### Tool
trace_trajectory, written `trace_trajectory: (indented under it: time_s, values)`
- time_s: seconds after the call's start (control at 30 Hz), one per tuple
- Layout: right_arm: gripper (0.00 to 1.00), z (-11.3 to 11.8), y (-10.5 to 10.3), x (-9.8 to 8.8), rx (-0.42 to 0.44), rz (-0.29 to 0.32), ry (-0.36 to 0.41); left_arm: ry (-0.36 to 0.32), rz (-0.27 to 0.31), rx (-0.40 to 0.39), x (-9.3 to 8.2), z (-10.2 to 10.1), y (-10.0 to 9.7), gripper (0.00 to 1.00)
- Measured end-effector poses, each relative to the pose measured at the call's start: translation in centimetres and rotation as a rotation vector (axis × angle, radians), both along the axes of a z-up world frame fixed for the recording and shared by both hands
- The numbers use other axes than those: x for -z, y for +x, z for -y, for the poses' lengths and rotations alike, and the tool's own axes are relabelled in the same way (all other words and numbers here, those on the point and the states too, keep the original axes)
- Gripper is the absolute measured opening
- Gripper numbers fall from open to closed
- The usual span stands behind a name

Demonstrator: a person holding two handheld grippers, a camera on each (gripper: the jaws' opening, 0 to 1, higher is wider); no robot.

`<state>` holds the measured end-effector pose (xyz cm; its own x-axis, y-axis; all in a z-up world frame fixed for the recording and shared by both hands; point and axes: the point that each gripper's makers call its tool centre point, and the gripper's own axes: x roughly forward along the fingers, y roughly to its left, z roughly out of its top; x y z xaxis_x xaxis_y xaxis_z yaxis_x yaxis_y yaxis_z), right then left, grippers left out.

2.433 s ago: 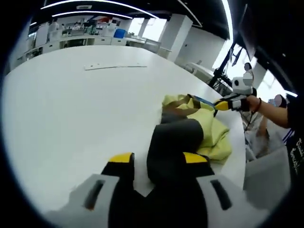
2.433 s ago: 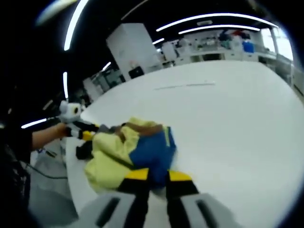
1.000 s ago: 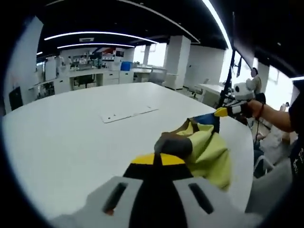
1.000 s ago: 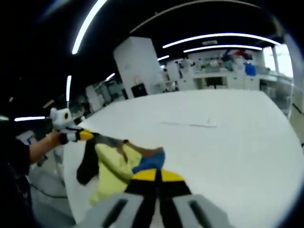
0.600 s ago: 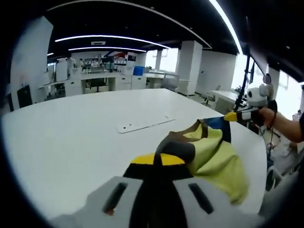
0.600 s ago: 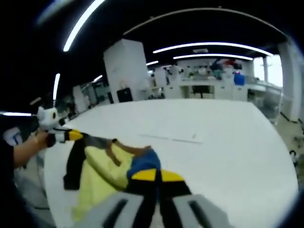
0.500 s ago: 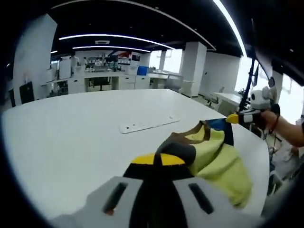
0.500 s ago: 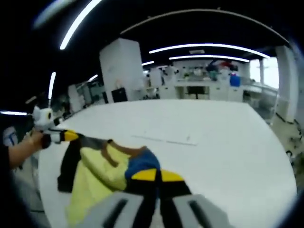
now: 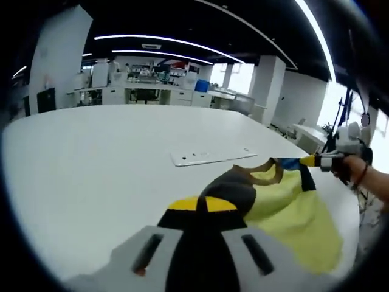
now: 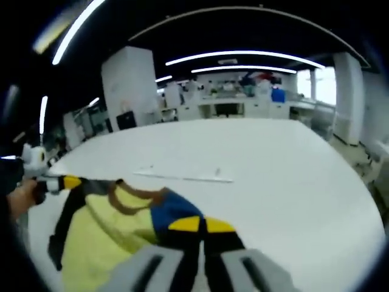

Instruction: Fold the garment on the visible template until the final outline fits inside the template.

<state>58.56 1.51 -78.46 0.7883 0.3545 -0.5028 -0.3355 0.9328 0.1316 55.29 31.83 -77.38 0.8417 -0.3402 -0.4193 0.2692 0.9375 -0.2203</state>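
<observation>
While my left gripper [image 9: 205, 204] and right gripper [image 10: 199, 224] pinch the garment [image 9: 285, 207] aloft, uneven tension could drop it off the template [image 9: 211, 156] at 12 o'clock.

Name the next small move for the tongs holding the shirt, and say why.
Probably carry the shirt forward and lower it over the template. Both tongs hold it stretched above the table, and the template lies just beyond it.
</observation>
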Motion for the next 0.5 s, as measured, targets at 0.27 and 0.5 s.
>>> trace_trajectory:
  time_s: [0.27,0.5]
  values:
    - [0.0,-0.2,1.5,2.9,0.018,-0.039,-0.032,0.067,-0.048,-0.015,3.1,-0.1,1.0,0.0]
    - [0.0,0.0,1.6,4.2,0.028,-0.072,-0.036,0.126,-0.084,-0.01,5.0,-0.9,1.4,0.0]
